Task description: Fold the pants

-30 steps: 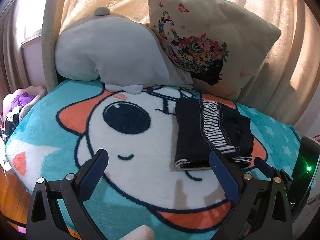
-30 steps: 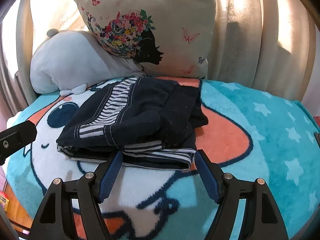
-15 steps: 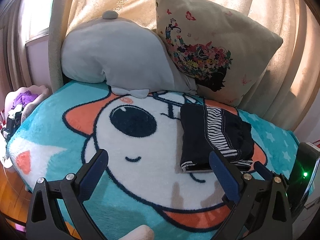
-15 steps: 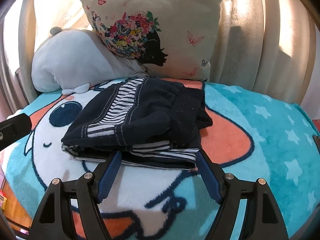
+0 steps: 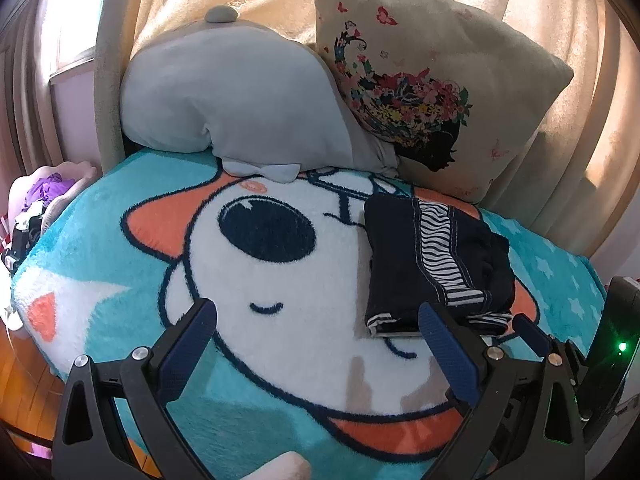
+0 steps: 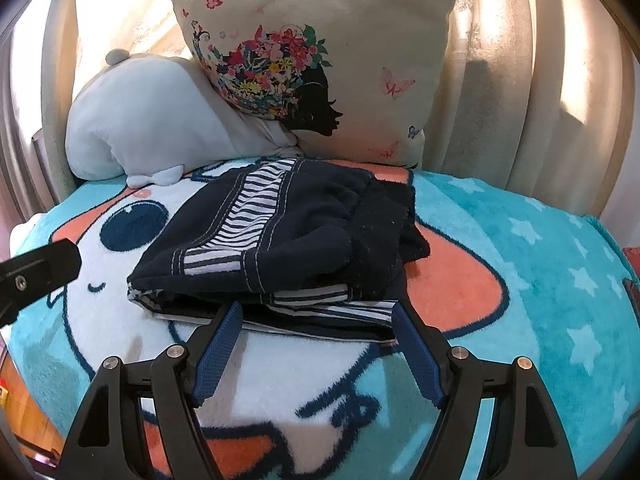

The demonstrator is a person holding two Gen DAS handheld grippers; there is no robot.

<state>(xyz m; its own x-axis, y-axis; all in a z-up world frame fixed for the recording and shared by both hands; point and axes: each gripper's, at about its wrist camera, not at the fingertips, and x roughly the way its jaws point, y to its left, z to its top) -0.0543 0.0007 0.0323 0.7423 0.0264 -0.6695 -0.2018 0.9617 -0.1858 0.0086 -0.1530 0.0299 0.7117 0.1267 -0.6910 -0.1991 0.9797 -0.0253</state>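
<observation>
**Folded pants on blanket, both claws wide**

Curtains (image 6: 520, 100) hang behind w/ light coming thru. Teal blanket (image 5: 120, 208) w/ white cartoon face covers the seat. At the back, grey plush (image 5: 240, 100) leans beside floral pillow (image 6: 320, 60), touching it.

Pants (image 6: 304, 240), dark navy w/ striped band, lie folded in a compact stack on the blanket, just in front of the pillow, over the orange patch.

Left gripper (image 5: 316, 344): jaws wide apart, nothing btwn them, above the white face, pants off to its right side. Right gripper (image 6: 316, 348): jaws wide too, holding nothing, tips just at the near edge of the stack; contact can't be told.

Wood floor (image 5: 24, 392) shows at lower left.
</observation>
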